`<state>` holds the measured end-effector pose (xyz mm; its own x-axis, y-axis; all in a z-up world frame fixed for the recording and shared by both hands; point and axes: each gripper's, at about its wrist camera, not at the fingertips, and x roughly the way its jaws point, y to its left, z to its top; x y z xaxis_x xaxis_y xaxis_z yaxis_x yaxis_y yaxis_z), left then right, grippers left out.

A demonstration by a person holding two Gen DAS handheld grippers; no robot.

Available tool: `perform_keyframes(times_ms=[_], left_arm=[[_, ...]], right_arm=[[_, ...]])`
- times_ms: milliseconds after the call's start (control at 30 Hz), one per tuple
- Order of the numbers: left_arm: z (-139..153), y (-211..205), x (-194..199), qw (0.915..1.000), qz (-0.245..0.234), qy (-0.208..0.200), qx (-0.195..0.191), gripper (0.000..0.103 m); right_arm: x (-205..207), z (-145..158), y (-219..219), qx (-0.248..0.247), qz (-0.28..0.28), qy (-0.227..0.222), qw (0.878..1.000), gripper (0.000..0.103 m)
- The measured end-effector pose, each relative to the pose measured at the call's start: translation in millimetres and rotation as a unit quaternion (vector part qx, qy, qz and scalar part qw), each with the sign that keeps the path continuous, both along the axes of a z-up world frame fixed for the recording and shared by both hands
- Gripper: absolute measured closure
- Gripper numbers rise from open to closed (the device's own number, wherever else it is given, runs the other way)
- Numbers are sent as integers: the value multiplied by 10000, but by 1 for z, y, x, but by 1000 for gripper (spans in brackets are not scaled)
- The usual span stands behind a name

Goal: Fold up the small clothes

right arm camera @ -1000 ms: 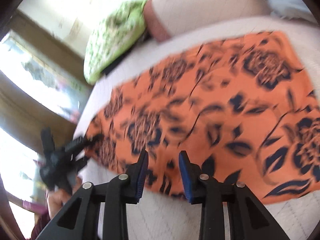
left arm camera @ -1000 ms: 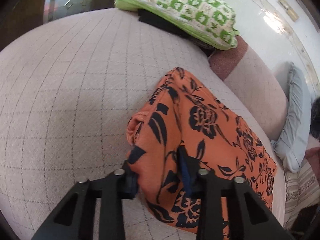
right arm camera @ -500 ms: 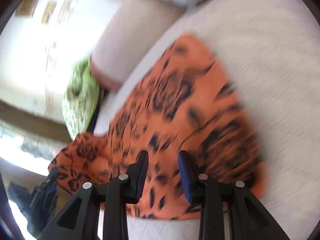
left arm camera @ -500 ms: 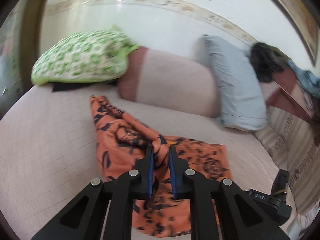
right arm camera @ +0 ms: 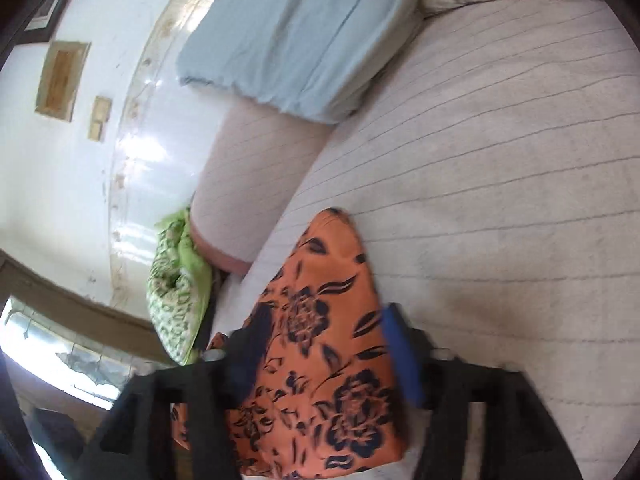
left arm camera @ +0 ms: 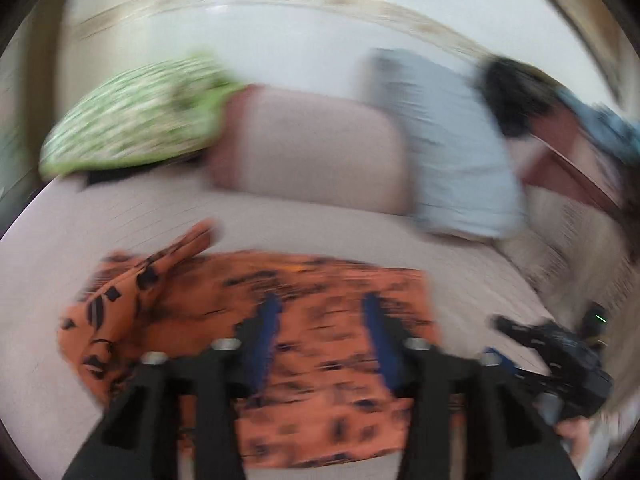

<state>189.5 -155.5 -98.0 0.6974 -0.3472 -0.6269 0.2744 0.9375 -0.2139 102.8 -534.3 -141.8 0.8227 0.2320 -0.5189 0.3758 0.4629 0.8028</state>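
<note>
Bed with pale lined sheet (right arm camera: 500, 168), white wall (left arm camera: 304, 44) behind.
Pillows along the wall: green (left arm camera: 136, 120), pink bolster (left arm camera: 316, 148), blue (right arm camera: 296, 36). Orange floral garment (left arm camera: 320, 308) lies flat under your left gripper (left arm camera: 320, 320) and right gripper (right arm camera: 332, 336); both sets of jaws just opening, released.

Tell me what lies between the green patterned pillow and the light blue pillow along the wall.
A pale pink bolster cushion sits between the green patterned pillow and the light blue pillow; the left wrist view shows it, blurred.

Both hand-held grippers' jaws just opened, left hand-held gripper (left arm camera: 320, 322) released orange floral garment (left arm camera: 320, 292), now folded flat
</note>
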Motion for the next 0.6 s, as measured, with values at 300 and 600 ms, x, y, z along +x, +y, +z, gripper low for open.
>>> perform_keyframes(times_ms=[300, 600], left_arm=[[-96, 250, -7, 9181, 2937, 2042, -1708, 28], [-114, 216, 6, 9197, 1871, 2314, -2562, 25]], right_arm=[[58, 16, 151, -1182, 1827, 175, 9759, 36], [84, -5, 217, -1450, 2138, 463, 9649, 36]])
